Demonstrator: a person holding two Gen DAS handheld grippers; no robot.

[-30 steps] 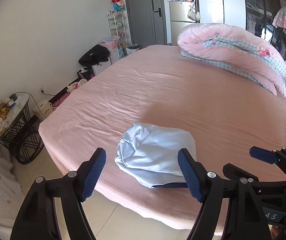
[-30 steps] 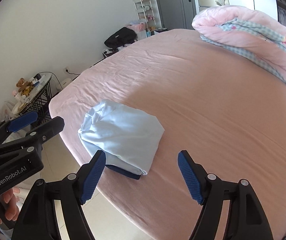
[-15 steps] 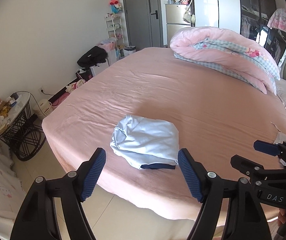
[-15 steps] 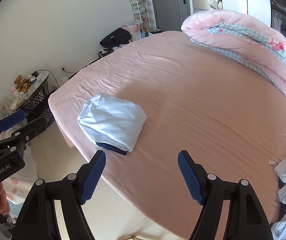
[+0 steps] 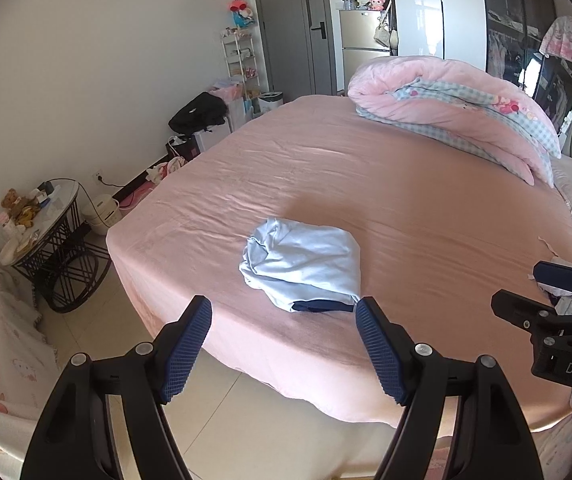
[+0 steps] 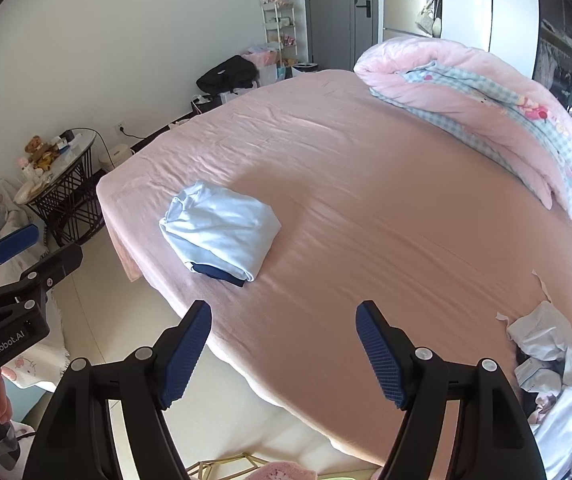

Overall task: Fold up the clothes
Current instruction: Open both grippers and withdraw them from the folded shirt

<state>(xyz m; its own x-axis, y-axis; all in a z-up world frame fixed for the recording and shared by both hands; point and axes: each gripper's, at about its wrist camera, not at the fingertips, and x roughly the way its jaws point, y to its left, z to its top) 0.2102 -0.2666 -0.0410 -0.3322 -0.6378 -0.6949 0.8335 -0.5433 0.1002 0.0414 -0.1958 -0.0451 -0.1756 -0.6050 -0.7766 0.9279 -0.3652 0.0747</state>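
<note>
A folded light blue garment (image 5: 304, 268) with a dark blue edge lies near the front corner of the pink bed (image 5: 406, 208); it also shows in the right wrist view (image 6: 222, 232). My left gripper (image 5: 284, 346) is open and empty, held off the bed's front edge just short of the garment. My right gripper (image 6: 284, 350) is open and empty over the bed's near edge, to the right of the garment. A pile of unfolded clothes (image 6: 546, 360) lies at the bed's right side.
A rolled pink quilt (image 5: 454, 108) lies at the far right of the bed. A round side table (image 5: 46, 236) with toys stands on the left by the wall. A black bag (image 5: 200, 112) and a shelf rack (image 5: 242, 68) stand beyond it.
Both grippers have pulled back and up from the folded garment, which now looks smaller and farther away. The garment has stayed in place. Both grippers remain open.
</note>
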